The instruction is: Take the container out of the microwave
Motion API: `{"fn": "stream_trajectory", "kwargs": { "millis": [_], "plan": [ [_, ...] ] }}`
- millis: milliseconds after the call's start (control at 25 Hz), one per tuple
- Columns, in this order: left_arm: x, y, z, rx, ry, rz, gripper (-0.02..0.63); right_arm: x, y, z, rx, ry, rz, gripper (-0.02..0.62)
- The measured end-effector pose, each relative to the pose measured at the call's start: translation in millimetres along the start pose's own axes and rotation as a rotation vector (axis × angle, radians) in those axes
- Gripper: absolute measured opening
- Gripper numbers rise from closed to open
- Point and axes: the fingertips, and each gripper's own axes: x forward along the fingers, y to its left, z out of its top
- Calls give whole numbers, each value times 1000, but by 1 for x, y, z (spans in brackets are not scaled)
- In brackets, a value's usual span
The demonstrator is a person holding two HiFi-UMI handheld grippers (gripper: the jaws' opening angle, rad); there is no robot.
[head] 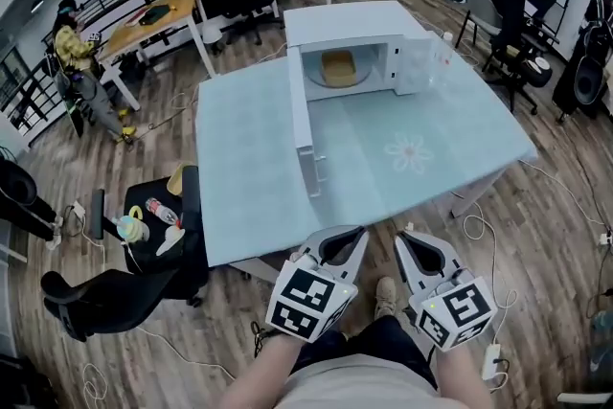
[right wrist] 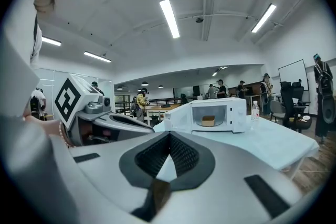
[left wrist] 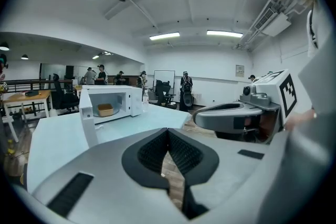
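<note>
Head view: the microwave [head: 356, 26] stands at the far side of the table [head: 244, 177] with its door [head: 303, 124] swung open. The container [head: 337, 66] sits inside it. The left gripper [head: 360, 231] and right gripper [head: 401, 237] hover side by side off the table's near edge, well apart from the microwave. Both have their jaws together, with nothing between them.

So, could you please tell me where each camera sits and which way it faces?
Head view: on the person's head, looking steeply down at the pale blue table, open white microwave, left gripper and right gripper.
Left gripper view: along its shut jaws towards the microwave; right gripper alongside.
Right gripper view: likewise; left gripper alongside.
All share the tan container inside.
</note>
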Motion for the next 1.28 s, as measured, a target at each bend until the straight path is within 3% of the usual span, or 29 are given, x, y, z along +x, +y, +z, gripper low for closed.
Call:
{"fn": "stream_trajectory", "kwargs": {
  "millis": [200,680,960,1280],
  "plan": [
    [58,19,27,24,-1,8,14,30,-57,15,-18,-13,26,9],
    [181,70,77,-20,-9,133,14,95,-184,43,-48,-4,148,9],
    [218,80,82,-57,5,167,14,116,-213,45,-37,1,211,9],
    [221,106,69,-76,61,199,14,140,-226,32,31,17,230,9]
  ]
}}
